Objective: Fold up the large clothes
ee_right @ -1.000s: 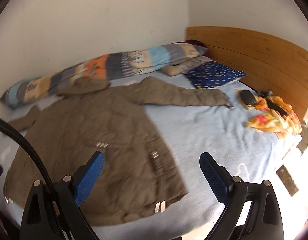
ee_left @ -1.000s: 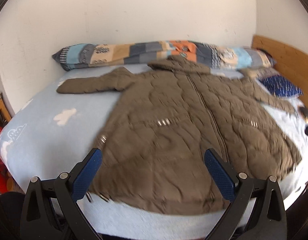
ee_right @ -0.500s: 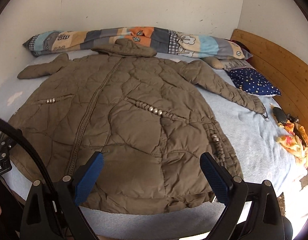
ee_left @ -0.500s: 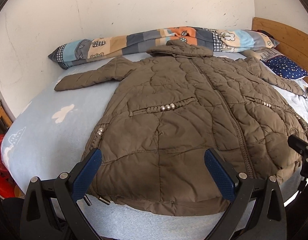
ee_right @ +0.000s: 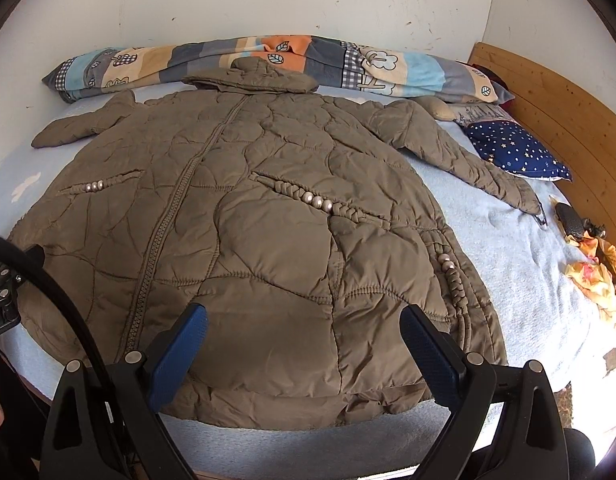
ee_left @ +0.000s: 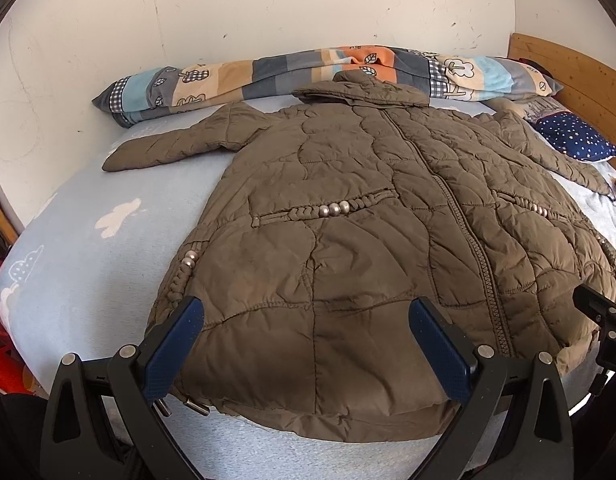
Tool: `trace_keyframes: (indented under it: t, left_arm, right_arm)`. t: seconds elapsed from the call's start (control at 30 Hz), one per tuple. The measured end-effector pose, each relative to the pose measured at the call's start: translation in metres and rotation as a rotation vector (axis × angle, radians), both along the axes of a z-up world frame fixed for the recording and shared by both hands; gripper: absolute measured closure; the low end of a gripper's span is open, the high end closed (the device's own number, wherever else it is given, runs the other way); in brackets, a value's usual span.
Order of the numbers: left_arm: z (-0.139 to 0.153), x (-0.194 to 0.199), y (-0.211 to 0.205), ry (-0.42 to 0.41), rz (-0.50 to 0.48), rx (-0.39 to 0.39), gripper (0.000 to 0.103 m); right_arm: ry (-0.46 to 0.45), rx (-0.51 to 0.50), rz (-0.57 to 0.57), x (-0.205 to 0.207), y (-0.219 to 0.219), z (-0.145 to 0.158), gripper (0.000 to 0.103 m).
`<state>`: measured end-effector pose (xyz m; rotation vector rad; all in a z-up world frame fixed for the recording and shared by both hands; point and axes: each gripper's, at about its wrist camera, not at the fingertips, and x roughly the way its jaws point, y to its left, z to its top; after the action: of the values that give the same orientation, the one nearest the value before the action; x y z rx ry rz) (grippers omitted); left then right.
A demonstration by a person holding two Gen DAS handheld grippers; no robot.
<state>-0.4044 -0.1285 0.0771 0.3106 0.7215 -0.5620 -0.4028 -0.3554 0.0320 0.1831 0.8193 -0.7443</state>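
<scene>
our left gripper (ee_left: 306, 344) is spread wide, holding nothing, poised over the hem of the quilted brown jacket (ee_left: 368, 220). our right gripper (ee_right: 304, 350) is spread just as wide and empty above the hem's other side. the jacket lies flat, zipped, front up on the pale blue bed sheet (ee_left: 88, 240), hood toward a patchwork rolled blanket (ee_right: 248, 56) by the wall. bare sheet lies beyond each sleeve. a star-print pillow (ee_right: 512, 150) sits near the wooden headboard (ee_right: 568, 104).
</scene>
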Motion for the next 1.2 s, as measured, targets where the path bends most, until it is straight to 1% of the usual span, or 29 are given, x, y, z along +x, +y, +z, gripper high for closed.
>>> trace_keyframes:
  t: [0.43,0.83,0.97,1.1,1.2]
  left_arm:
    - [-0.003,-0.001,0.002,-0.003,0.004,0.007,0.001]
    - [0.005,0.0,0.0,0.009,0.002,-0.011,0.001]
    - [0.022,0.007,-0.001,0.007,0.003,-0.048,0.001]
    - [0.054,0.017,-0.003,-0.042,0.017,-0.113,0.001]
    - [0.073,0.021,-0.008,-0.109,0.026,-0.13,0.001]
  right_arm:
    - [-0.004,0.004,0.0,-0.001,0.0,0.003,0.004]
    - [-0.018,0.016,-0.017,-0.007,-0.004,0.005,0.004]
    - [-0.058,0.044,-0.036,-0.018,-0.015,0.014,0.004]
    - [-0.143,0.076,-0.133,-0.043,-0.048,0.034,0.004]
    - [-0.189,0.089,-0.206,-0.061,-0.071,0.045,0.004]
